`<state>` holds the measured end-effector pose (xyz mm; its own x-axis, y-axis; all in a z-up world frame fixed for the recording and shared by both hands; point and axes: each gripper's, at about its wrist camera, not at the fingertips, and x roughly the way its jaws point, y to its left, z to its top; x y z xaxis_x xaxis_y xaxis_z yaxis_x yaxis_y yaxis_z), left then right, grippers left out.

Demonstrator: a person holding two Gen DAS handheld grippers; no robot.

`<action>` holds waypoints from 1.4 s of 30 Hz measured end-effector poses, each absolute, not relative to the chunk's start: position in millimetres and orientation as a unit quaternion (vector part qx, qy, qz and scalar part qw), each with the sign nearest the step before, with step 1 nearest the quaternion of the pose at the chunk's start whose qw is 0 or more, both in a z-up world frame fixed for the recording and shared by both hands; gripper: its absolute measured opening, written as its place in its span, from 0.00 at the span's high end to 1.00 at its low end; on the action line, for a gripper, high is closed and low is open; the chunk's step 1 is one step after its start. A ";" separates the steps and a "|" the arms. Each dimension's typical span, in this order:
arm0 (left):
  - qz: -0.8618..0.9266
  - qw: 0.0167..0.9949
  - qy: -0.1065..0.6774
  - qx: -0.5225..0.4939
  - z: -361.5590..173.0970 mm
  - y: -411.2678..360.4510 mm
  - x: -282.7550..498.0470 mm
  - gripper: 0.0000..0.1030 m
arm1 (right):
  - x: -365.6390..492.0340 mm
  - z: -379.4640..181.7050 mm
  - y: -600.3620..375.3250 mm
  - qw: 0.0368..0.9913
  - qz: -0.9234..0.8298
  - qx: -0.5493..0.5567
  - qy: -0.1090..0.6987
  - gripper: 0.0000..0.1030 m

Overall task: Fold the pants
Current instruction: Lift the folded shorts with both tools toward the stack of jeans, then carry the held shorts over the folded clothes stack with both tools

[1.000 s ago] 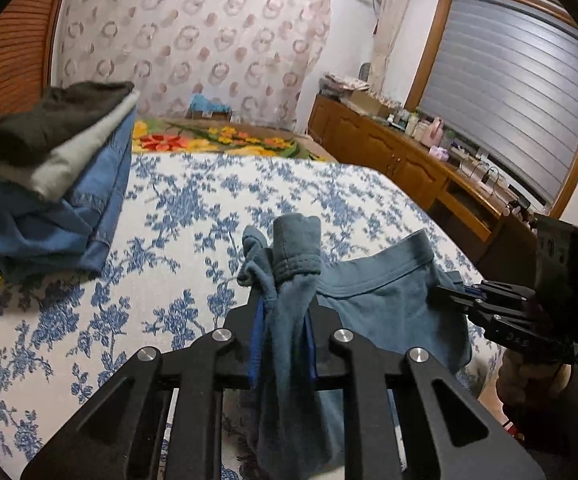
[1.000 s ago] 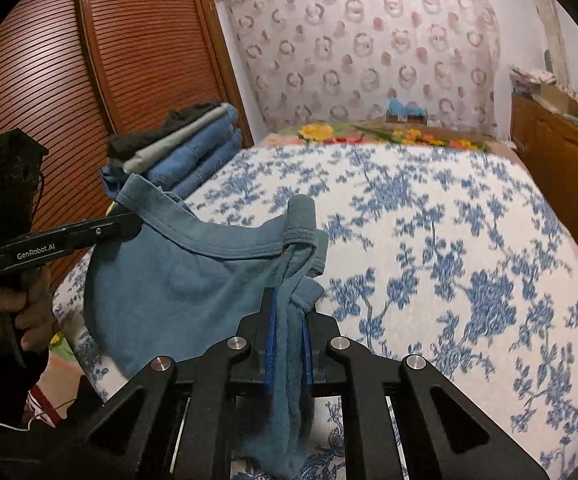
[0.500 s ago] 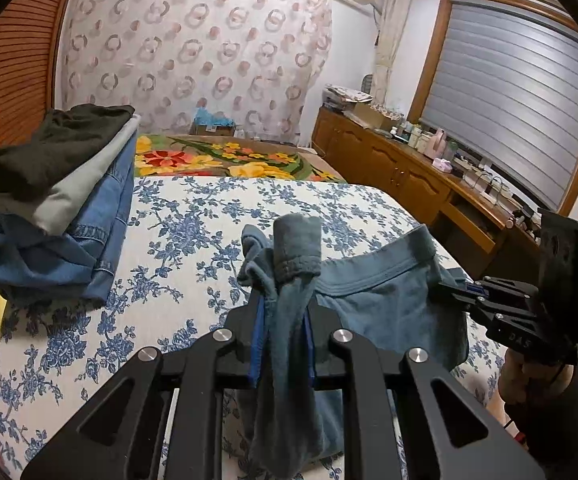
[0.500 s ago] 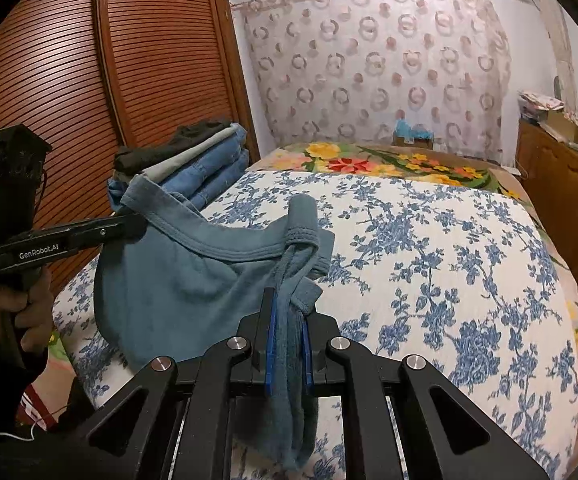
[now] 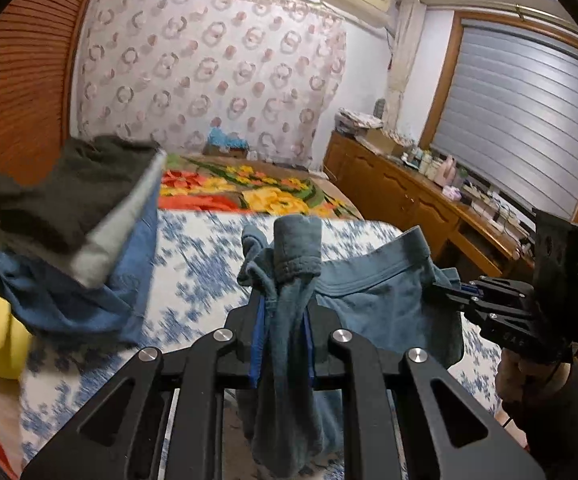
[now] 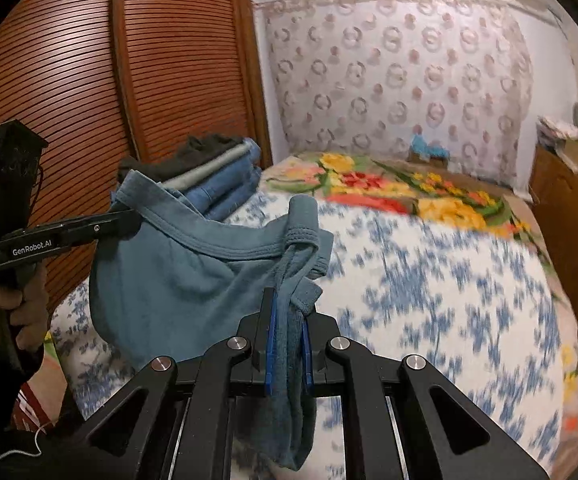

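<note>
The teal-blue pants (image 5: 373, 304) hang in the air by the waistband, stretched between my two grippers above the near edge of the bed. My left gripper (image 5: 280, 316) is shut on one end of the waistband, with cloth bunched above and hanging below its pads. My right gripper (image 6: 287, 322) is shut on the other end of the pants (image 6: 177, 276). Each gripper shows in the other's view: the right gripper (image 5: 445, 292) at right, the left gripper (image 6: 129, 220) at left. The legs hang below, mostly hidden.
The bed (image 6: 429, 280) has a blue-flowered white cover and a bright floral blanket (image 5: 249, 192) at its far end. A stack of folded clothes (image 5: 77, 232) sits at the bed's left side. A slatted wooden wardrobe (image 6: 109, 80) stands left, a wooden cabinet (image 5: 409, 196) right.
Both grippers have risen with the pants, lifting them higher off the bed. The views tilt up and show more wall. The grip on the waistband is unchanged.
</note>
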<state>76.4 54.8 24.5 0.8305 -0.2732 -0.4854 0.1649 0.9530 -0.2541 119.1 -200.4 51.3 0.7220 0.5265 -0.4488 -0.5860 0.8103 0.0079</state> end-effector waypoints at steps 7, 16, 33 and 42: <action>-0.087 0.961 0.242 -0.099 49.3 83.7 80.9 0.83 | 143.0 83.5 -168.3 0.919 0.327 -0.111 0.192 0.90; -0.050 0.968 0.229 -0.089 67.1 109.6 93.7 0.83 | 186.0 99.6 -141.9 0.908 0.357 -0.141 0.169 0.90; 0.014 0.976 0.202 -0.076 96.6 158.4 133.0 0.83 | 279.5 121.5 -98.6 0.895 0.397 -0.170 0.114 0.90; 0.052 0.980 0.168 -0.094 96.4 189.0 129.0 0.83 | 317.4 120.3 -55.1 0.883 0.412 -0.204 0.095 0.90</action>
